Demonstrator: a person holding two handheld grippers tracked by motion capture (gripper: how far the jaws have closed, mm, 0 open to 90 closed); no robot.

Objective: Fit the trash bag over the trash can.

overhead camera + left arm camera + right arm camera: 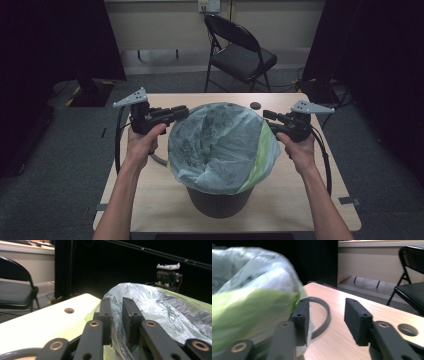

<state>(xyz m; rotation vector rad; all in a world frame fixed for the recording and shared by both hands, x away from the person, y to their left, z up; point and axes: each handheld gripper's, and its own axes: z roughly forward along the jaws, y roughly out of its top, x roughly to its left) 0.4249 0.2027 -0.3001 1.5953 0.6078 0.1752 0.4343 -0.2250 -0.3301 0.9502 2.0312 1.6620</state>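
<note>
Dark curtains close off both sides of a grey-carpeted room, and a black folding chair (pixel 240 50) stands beyond a pale wooden desk (pixel 145 200) that has a small round hole (pixel 255 105) near its far edge. At the left of the high view, the person's left hand (pixel 142 145) holds the left claw (pixel 184 111) at the rim of the bag; in the left gripper view its jaws stand close together with a fold of the thin plastic pinched between them. At the middle of the desk sits a dark bin (pixel 220 200), lined with a pale translucent bag (pixel 215 140) printed with a faint pattern, whose mouth is spread wide over the bin's top and which has a green band down its right side. A grey ring (pixel 322 317) lies flat on the desk just beside the bin. At the right, the right hand (pixel 300 150) holds the right claw (pixel 266 116) at the bag's right edge; in the right gripper view its jaws stand well apart, one jaw against the green plastic, the other over bare desk, with nothing gripped.
</note>
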